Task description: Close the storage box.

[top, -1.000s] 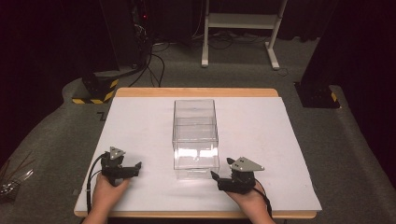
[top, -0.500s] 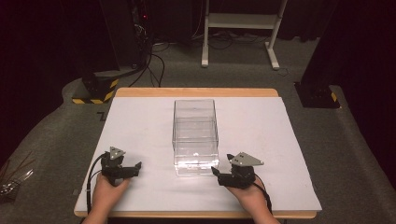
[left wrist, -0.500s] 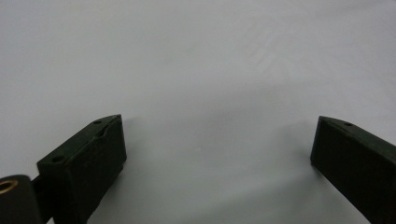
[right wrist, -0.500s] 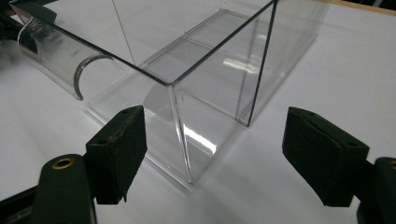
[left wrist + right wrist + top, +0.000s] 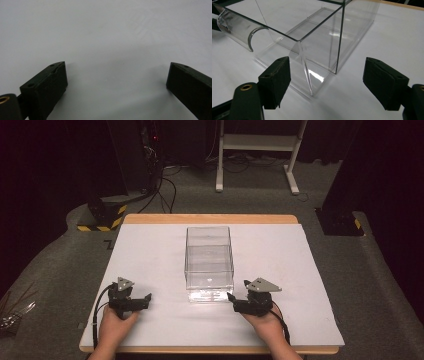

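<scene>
Two black hand-held grippers rest on the white-covered table [image 5: 310, 270], both with jaws spread wide, grasping nothing. The left hand-held gripper [image 5: 146, 298] sits at 7 o'clock from the clear rectangular plastic box [image 5: 209, 262]. The right hand-held gripper [image 5: 231, 301], at 5 o'clock, points at its near corner.

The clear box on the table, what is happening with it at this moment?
A person sits at a table covered with white paper and holds a gripper in each hand. The clear box stands empty in the middle, and nothing touches it. The right gripper is open and points at the box's near corner from close by. The left gripper is also open, resting farther off to the side over bare paper. No grasp has been made yet.
</scene>
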`<state>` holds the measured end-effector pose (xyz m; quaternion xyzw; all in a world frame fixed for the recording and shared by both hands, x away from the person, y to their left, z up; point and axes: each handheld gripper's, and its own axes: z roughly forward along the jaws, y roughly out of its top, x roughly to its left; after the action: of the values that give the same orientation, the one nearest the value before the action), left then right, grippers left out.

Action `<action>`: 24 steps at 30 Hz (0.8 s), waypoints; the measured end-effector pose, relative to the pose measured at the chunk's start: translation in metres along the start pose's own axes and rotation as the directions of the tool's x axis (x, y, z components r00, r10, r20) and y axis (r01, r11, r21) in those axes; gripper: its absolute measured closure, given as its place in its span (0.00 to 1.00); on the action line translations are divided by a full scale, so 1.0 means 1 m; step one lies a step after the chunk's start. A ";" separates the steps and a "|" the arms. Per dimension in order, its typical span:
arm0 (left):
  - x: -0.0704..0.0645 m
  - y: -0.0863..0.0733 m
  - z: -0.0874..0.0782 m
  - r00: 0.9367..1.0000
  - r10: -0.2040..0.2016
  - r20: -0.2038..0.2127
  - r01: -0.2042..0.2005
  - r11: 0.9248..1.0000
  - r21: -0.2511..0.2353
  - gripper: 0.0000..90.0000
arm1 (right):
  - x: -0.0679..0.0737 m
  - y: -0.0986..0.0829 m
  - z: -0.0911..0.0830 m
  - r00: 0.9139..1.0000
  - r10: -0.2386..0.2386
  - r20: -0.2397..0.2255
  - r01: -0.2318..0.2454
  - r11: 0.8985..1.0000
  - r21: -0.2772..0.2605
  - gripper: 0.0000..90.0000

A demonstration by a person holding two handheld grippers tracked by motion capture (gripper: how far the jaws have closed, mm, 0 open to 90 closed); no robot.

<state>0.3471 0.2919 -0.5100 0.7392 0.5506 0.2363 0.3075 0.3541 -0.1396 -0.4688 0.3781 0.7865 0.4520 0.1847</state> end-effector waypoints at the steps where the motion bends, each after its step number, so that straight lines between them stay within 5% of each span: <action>1: 0.000 0.000 0.000 1.000 0.000 0.000 0.000 1.000 0.000 0.04 | 0.000 0.000 0.001 1.000 0.007 0.005 -0.007 1.000 0.000 0.25; 24: 0.000 0.000 0.000 1.000 0.000 0.000 0.000 1.000 0.000 0.04 | -0.016 0.014 0.029 0.996 0.060 0.063 -0.058 0.998 -0.032 0.27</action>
<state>0.3471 0.2919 -0.5100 0.7392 0.5507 0.2362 0.3075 0.3887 -0.1311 -0.4724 0.4126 0.7617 0.4568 0.2021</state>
